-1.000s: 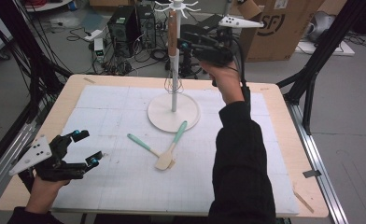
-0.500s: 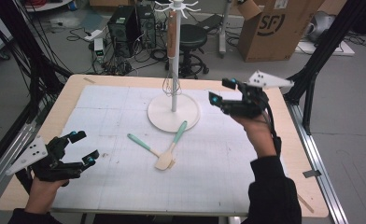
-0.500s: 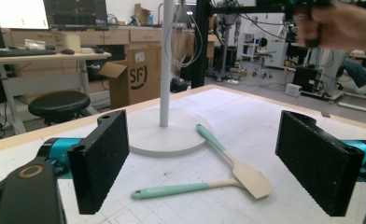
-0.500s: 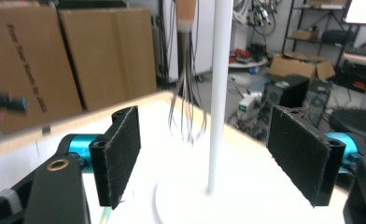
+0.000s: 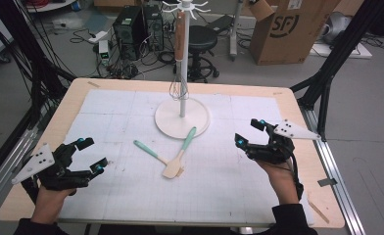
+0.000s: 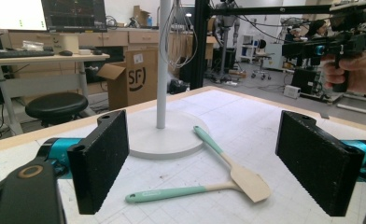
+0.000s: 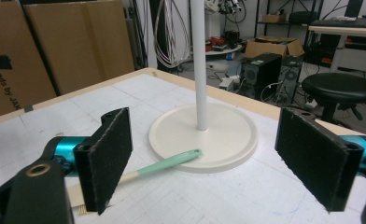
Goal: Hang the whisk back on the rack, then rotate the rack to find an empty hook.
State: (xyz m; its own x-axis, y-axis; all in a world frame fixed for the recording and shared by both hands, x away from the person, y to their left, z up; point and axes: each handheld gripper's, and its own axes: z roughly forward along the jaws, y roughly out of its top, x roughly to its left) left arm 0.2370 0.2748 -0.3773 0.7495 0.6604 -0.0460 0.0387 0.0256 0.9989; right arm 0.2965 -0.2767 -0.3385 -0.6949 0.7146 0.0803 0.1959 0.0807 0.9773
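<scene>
A white rack (image 5: 182, 119) with a round base stands at the back middle of the mat, and a wire whisk (image 5: 179, 88) with a wooden handle hangs from its top. Two teal-handled spatulas (image 5: 148, 150) (image 5: 182, 149) lie crossed in front of the base. My left gripper (image 5: 93, 155) rests open at the near left, its pads (image 6: 102, 158) framing the spatulas (image 6: 172, 193). My right gripper (image 5: 250, 132) hovers at the right of the mat. Its jaws have just been opening and stand open with nothing between them, facing the rack base (image 7: 228, 135) and one teal handle (image 7: 167, 163).
A white gridded mat (image 5: 111, 107) covers the wooden table (image 5: 298, 107). Black frame posts (image 5: 327, 78) rise at both sides. Beyond the far edge stand a stool (image 5: 202, 39), computer towers (image 5: 131, 24) and a cardboard box (image 5: 283, 29).
My right hand has come away from the top of the rack and dropped down to the right side of the table, jaws wider. The left gripper, whisk and spatulas have not moved.
</scene>
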